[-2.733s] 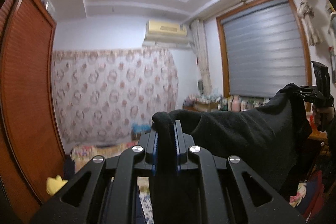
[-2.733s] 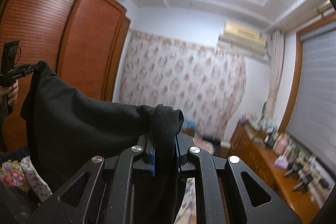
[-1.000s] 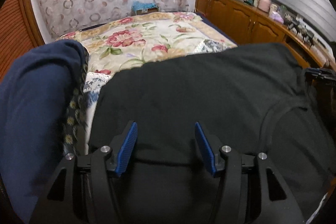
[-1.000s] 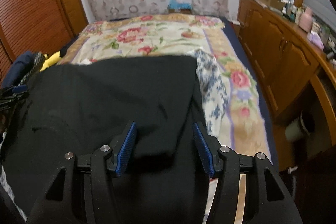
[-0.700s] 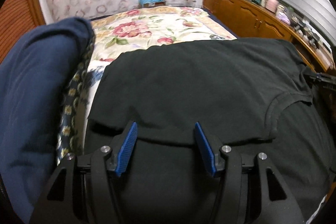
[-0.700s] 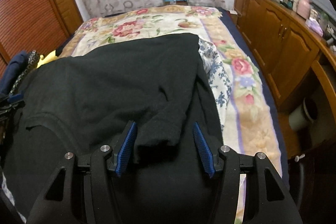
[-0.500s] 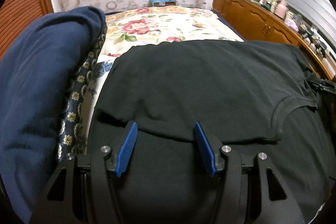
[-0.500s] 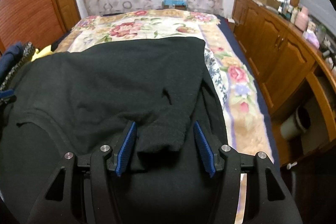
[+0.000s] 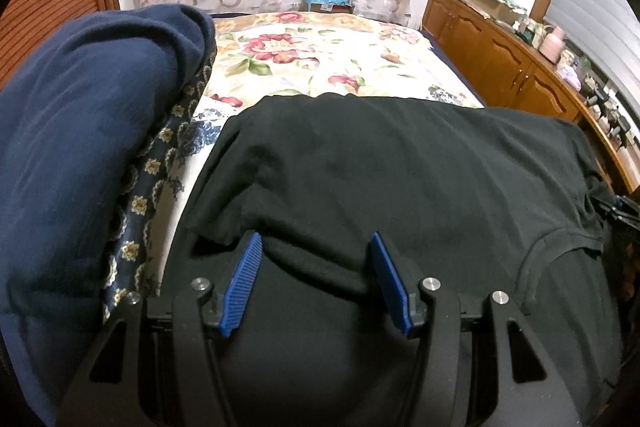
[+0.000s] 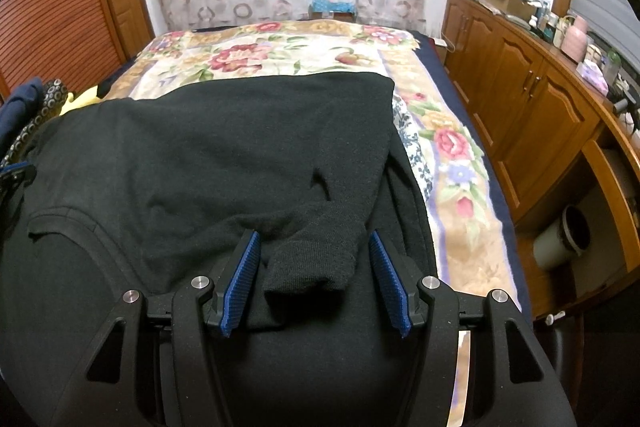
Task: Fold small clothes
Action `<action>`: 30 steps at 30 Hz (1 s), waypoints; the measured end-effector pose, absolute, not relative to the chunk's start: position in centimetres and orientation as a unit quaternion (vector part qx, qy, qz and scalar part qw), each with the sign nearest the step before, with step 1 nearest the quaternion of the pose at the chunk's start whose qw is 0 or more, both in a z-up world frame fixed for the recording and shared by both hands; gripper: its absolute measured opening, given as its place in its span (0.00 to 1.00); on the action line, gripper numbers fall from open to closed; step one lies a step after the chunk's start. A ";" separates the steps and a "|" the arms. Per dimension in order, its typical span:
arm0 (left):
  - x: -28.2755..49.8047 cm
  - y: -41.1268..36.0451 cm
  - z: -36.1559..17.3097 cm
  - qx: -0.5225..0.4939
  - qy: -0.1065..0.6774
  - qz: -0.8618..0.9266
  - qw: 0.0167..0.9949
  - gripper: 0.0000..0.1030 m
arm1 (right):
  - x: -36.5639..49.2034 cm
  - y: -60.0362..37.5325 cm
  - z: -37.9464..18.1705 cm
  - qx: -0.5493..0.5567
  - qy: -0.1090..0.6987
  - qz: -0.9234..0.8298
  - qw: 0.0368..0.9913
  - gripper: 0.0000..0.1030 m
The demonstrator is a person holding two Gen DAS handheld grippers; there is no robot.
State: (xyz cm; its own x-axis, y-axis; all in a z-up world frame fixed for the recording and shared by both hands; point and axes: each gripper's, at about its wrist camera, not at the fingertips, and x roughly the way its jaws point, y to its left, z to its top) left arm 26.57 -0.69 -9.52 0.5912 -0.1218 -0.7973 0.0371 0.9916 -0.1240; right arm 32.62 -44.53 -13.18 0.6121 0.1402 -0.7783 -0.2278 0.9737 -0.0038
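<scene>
Black jumper [image 9: 400, 167] lies folded once across the near end of the bed [image 9: 320, 67], sleeves still loose, left gripper [image 9: 316, 279] and right gripper [image 10: 314, 279] both spread apart, holding nothing.

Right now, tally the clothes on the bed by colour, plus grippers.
Black garments: 1, the black sweater, spread on the floral bedspread.
Navy garments: 1, the navy bundle lying left of it.
Patterned navy cloth: 1, under that bundle.
Grippers: 2, left gripper and right gripper, both open.
Total: 5.
</scene>
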 end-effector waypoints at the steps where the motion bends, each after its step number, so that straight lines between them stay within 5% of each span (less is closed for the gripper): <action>1: 26.5 -0.8 -9.5 -0.044 0.448 -0.044 0.892 0.49 | 32.6 -44.5 -13.2 -0.051 0.428 0.103 0.896 0.57; 4: 26.3 -0.6 -9.6 -0.038 0.443 -0.037 0.895 0.34 | 32.6 -44.5 -13.2 -0.053 0.427 0.102 0.897 0.52; 5: 26.3 -0.5 -9.6 -0.038 0.441 -0.037 0.896 0.19 | 32.6 -44.4 -13.1 -0.054 0.426 0.107 0.897 0.37; 8: 26.4 -0.1 -9.7 -0.032 0.440 -0.049 0.896 0.05 | 32.4 -43.3 -12.9 -0.078 0.418 0.136 0.895 0.14; 13: 25.4 -0.5 -8.3 -0.025 0.417 -0.066 0.906 0.03 | 32.0 -42.9 -11.8 -0.080 0.411 0.167 0.893 0.05; 30: 18.7 2.2 -0.4 -0.027 0.313 -0.078 0.946 0.02 | 24.9 -44.2 -3.9 -0.016 0.315 0.191 0.929 0.04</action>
State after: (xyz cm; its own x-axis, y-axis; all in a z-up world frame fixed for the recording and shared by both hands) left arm 18.66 2.22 -0.41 0.7922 -0.1642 -0.5878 0.1303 0.9864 -0.1000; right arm 24.87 -44.20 -3.86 0.7283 0.3439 -0.5927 -0.3645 0.9268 0.0899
